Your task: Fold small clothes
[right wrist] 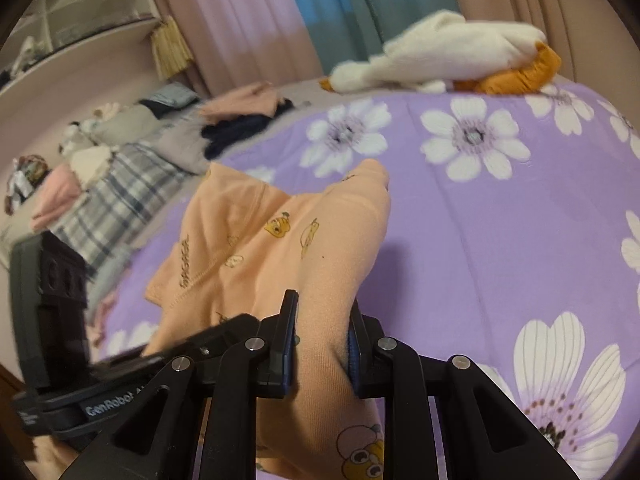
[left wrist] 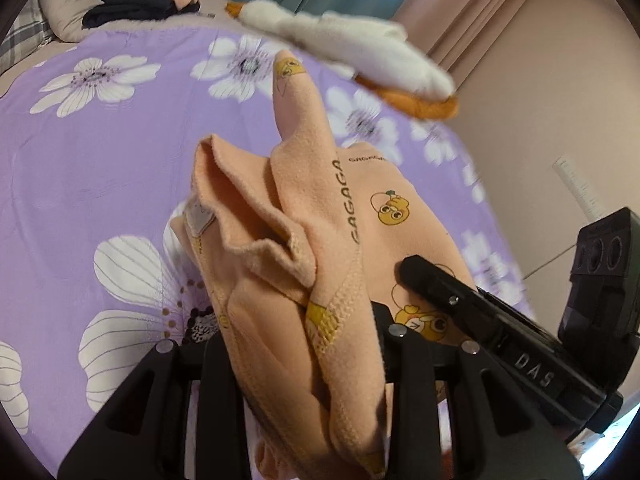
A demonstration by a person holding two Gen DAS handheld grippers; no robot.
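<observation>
A small peach garment [left wrist: 320,216] printed with yellow ducks and "GAGAGA" is held up over a purple floral bed cover [left wrist: 80,168]. My left gripper [left wrist: 304,344] is shut on its bunched edge; the fingertips are hidden by the cloth. My right gripper [right wrist: 324,340] is shut on another part of the same garment [right wrist: 260,240], which drapes forward onto the bed cover [right wrist: 500,240]. The right gripper also shows in the left wrist view [left wrist: 480,312], at the right, close to the cloth.
A white and orange plush duck [left wrist: 360,52] lies at the bed's far edge, also in the right wrist view [right wrist: 448,56]. Dark and peach clothes [right wrist: 244,116] are piled at the far left by pillows and a plaid blanket [right wrist: 120,200]. Curtains hang behind.
</observation>
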